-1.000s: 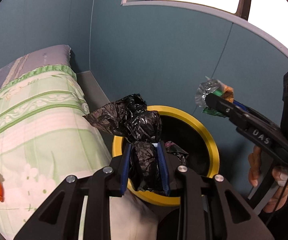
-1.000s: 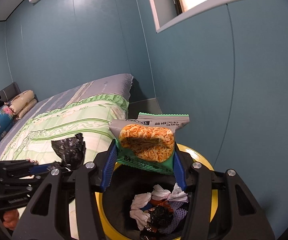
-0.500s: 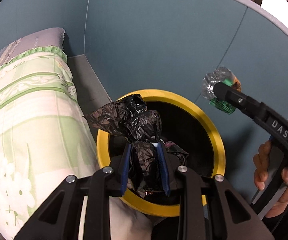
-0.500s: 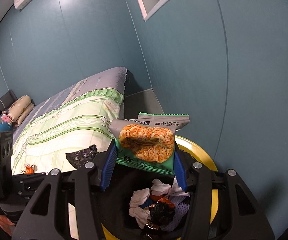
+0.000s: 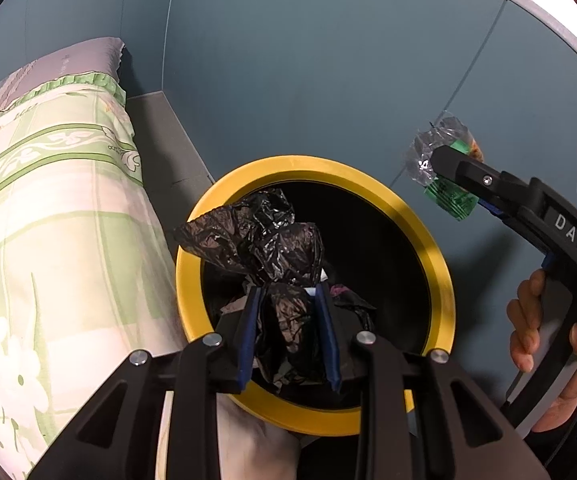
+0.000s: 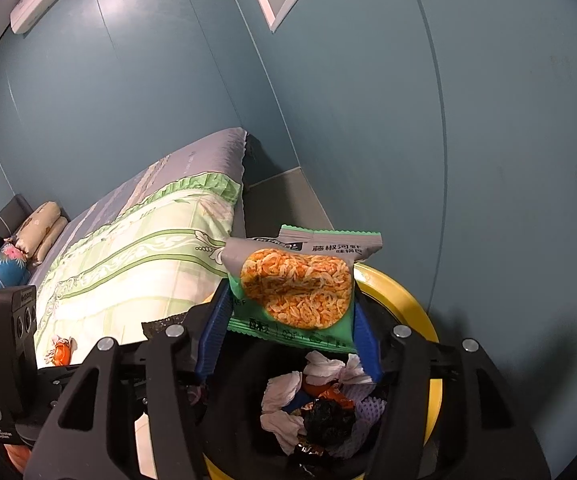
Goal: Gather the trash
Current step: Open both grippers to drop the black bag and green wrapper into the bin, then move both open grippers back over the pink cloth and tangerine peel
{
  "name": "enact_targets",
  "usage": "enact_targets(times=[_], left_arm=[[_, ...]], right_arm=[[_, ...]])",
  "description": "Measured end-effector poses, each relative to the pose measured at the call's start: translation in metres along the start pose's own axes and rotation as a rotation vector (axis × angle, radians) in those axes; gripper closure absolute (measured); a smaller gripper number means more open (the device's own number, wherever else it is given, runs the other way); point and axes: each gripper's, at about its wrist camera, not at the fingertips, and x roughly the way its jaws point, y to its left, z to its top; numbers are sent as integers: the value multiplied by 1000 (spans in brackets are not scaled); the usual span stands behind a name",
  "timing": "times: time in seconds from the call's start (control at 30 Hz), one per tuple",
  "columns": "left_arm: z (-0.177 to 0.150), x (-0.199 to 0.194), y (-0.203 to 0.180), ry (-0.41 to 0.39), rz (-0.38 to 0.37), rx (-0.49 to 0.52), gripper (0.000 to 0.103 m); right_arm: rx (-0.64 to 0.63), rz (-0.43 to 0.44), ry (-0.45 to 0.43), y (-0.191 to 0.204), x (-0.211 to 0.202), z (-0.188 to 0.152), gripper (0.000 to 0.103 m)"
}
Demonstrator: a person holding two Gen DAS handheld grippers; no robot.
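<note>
A round bin with a yellow rim stands between the bed and the blue wall. My left gripper is shut on a crumpled black plastic bag, held over the bin's mouth. My right gripper has a green and grey snack packet with an orange shrimp picture between its blue pads. Its jaws are opening, and the packet still hangs between the pads, above the bin's far rim. In the left wrist view that packet sits beyond the bin's right side. White tissues and dark wrappers lie in the bin.
The bed with a green and white cover presses against the bin's left side. An orange crab toy and pillows lie on the bed. A grey floor strip runs along the wall. A hand grips the right handle.
Both grippers have sunk and tipped toward the bin, which now fills more of the left view. The right jaws have spread slightly and the packet sits flatter between them.
</note>
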Motion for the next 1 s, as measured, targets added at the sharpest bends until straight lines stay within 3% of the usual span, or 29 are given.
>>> enact_targets(times=[0.07,0.3,0.6,1.0], left_arm=[[0,-1,0,-2,0,-1,75],[1,-7,7,-27,6,-38,42],[1,-35,35,-78,42,-86,33],[-13,-97,111,-150,179,-185,29]], right_arm=[[7,3,-1,1,1,2,46],[35,-3,-14,-4,-4,3,38],[28,14,-51,1,-24,5,36],[-94,121,-63,61,-41,2,28]])
